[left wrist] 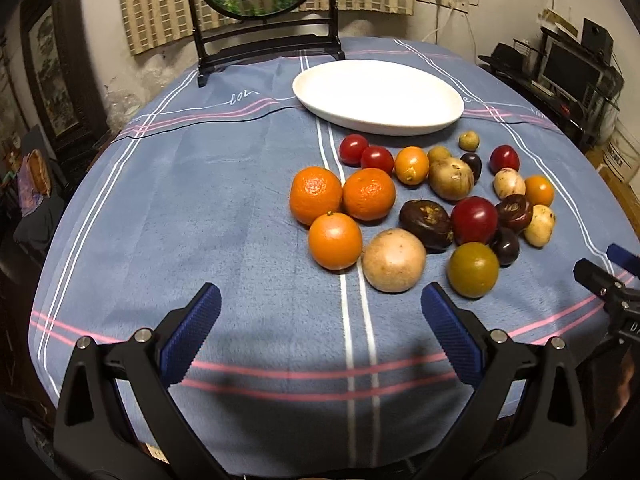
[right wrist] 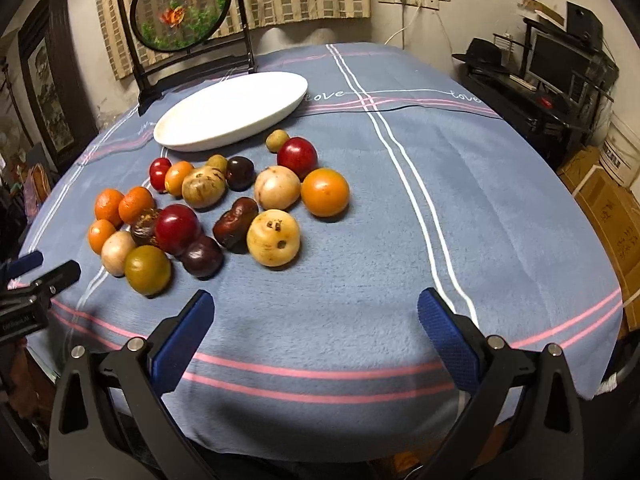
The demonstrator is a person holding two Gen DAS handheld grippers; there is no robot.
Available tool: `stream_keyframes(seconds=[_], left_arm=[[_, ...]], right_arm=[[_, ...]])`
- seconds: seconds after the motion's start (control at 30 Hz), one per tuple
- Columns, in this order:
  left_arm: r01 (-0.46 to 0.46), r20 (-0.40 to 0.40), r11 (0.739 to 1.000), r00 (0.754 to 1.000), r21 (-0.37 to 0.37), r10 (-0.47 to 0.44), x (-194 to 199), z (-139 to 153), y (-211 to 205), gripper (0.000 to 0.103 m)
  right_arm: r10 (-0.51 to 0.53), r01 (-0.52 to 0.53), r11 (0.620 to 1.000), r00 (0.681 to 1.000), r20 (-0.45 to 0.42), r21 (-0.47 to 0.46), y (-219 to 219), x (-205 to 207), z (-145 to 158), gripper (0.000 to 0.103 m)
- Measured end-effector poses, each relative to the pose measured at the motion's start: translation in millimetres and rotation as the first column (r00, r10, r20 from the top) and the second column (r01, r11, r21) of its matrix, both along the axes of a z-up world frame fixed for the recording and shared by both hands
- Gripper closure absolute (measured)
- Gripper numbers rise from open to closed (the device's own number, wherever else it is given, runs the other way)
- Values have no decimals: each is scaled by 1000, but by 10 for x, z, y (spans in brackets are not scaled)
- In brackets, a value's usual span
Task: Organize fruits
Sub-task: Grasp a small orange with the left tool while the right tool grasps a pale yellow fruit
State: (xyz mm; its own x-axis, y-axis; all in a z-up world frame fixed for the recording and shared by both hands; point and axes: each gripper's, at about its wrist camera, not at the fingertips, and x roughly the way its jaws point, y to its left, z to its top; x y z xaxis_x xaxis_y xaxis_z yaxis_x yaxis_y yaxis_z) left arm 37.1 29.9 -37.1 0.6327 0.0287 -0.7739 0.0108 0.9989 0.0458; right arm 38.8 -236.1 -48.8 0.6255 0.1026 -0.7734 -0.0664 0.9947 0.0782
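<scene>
While nothing is yet gripped, best begin at the left of the pile. Left gripper (left wrist: 320, 312) hovering low over the blue striped plush tablecloth (left wrist: 200, 208), blue ribbed pads spread wide, nothing between them. Just ahead of it and slightly right: three dimpled orange mandarins (left wrist: 316, 195), touching one another, with a pale tan round fruit (left wrist: 393, 260) beside the nearest. Probably the sensible first pick: the nearest mandarin, since it sits at the pile's edge with open cloth on its left. Worth approaching from that open side, closing the pads across the widest part, lifting straight up so the neighbours do not roll.

Further right, small glossy red fruits (left wrist: 353, 149), dark purple-brown fruits (left wrist: 426, 219), an olive-green round fruit (left wrist: 473, 269) and more tan ones, packed close; better left until the edges are cleared.

Beyond the pile, a white oval ceramic dish (left wrist: 378, 96), holding nothing, no fruit touching its rim. Likely the destination; gentle lowering advised, as round fruit may roll on a shallow surface.

Right gripper (right wrist: 316, 316) also held low, pads wide apart and empty, with the pile ahead to its left.
</scene>
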Motion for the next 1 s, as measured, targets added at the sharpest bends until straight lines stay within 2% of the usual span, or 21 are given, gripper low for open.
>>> stream_keyframes(seconds=[0.1, 0.2, 0.27, 0.37, 0.5, 0.53, 0.57, 0.63, 0.7, 1.0], left_arm=[[14, -9, 1000, 1000, -13, -14, 86, -40, 60, 2], [21, -25, 1000, 999, -23, -22, 181, -97, 102, 2], [24, -46, 999, 999, -32, -25, 239, -137, 127, 2], [28, -59, 999, 998, -35, -30, 300, -188, 130, 2], [49, -69, 997, 996, -63, -53, 361, -217, 127, 2], [54, -70, 996, 996, -70, -59, 373, -218, 129, 2], [61, -69, 995, 995, -77, -67, 384, -218, 127, 2], [72, -68, 994, 995, -84, -77, 392, -218, 118, 2], [77, -71, 993, 994, -94, -84, 407, -221, 122, 2], [72, -66, 986, 994, -151, -83, 426, -176, 179, 2]], right_arm=[[38, -38, 999, 999, -23, -13, 45, 74, -66, 1], [72, -73, 997, 996, -50, -20, 95, 161, -127, 12], [92, -94, 995, 992, -87, -17, 128, 251, -189, 26], [98, -99, 995, 991, -96, -15, 153, 361, -210, 28], [103, -105, 994, 989, -102, -20, 191, 520, -187, 41], [108, -111, 994, 989, -102, -16, 205, 557, -186, 44], [123, -124, 992, 988, -98, 0, 221, 588, -177, 54], [143, -141, 990, 985, -96, 23, 264, 632, -171, 66], [141, -141, 990, 986, -85, 10, 306, 667, -167, 66], [142, -135, 988, 986, -85, 80, 211, 643, -176, 67]])
